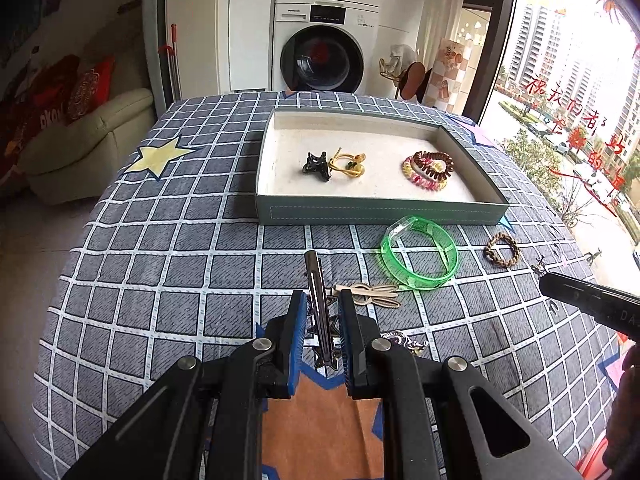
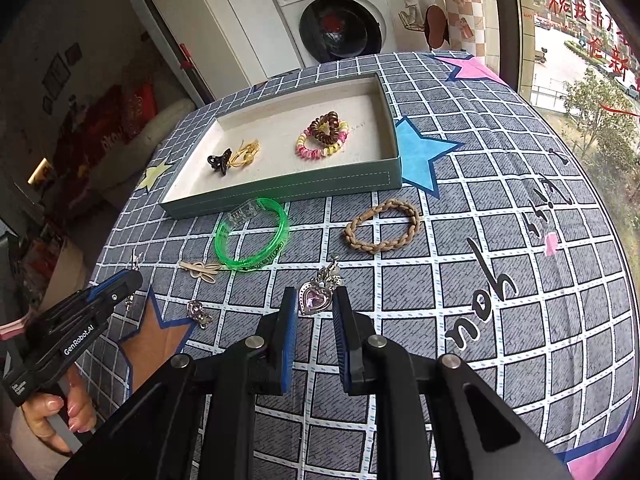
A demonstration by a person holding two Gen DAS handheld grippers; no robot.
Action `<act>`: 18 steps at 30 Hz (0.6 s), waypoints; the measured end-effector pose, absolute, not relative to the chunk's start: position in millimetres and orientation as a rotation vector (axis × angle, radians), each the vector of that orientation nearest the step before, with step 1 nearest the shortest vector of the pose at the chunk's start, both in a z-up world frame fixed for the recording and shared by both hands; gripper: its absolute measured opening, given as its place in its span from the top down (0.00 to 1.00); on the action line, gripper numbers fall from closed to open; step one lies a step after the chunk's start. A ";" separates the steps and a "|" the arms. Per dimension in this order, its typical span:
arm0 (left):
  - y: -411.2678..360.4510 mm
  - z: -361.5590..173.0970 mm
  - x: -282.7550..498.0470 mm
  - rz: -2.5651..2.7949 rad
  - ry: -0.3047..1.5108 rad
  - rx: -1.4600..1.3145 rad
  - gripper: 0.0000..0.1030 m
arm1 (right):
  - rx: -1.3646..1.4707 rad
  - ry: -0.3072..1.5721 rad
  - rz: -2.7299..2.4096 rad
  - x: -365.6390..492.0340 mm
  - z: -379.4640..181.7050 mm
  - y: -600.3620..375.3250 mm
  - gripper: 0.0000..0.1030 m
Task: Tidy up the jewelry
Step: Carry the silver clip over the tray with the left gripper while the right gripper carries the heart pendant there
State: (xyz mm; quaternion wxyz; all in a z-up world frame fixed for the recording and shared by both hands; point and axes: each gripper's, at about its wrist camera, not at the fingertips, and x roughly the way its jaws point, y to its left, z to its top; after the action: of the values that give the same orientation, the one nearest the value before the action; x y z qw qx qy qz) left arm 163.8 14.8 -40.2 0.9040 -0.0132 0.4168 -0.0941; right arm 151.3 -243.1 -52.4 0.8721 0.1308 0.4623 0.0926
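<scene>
My left gripper (image 1: 322,308) is shut on a dark metal star hair clip (image 1: 320,312), held just above the checked cloth. My right gripper (image 2: 316,304) has its jaws around a silver heart pendant with a pink stone (image 2: 314,298); small gaps show beside it. The green tray (image 1: 376,210) holds a black claw clip (image 1: 318,165), a yellow hair tie (image 1: 349,165) and coiled hair ties (image 1: 429,170). A green bangle (image 1: 420,252), a braided tan bracelet (image 1: 502,250) and a beige bunny clip (image 1: 372,293) lie on the cloth in front of the tray.
A small silver charm (image 2: 199,313) lies left of the right gripper. The left gripper shows in the right wrist view (image 2: 100,296). A washing machine (image 1: 324,56) stands behind the table, a sofa (image 1: 80,148) to the left, a window to the right.
</scene>
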 end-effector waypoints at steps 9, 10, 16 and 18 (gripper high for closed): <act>6.8 -18.1 197.6 -0.221 0.824 -0.029 0.72 | 0.292 0.922 0.216 188.9 -22.1 -253.4 0.81; 6.1 -16.7 203.1 -0.223 0.822 -0.031 0.72 | 0.287 0.918 0.218 194.8 -19.3 -253.4 0.81; 0.5 -15.3 239.9 -0.234 0.834 -0.039 0.72 | 0.265 0.917 0.244 235.7 -10.0 -247.5 0.81; -2.0 -18.1 251.9 -0.237 0.843 -0.036 0.72 | 0.264 0.929 0.254 249.5 -11.8 -245.1 0.81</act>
State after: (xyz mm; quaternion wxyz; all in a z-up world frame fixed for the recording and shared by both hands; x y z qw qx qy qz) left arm 251.9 -2.0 -18.1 0.9054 -0.0173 0.4083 -0.1149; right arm 249.5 -245.1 -11.8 0.8779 0.1264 0.4455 0.1220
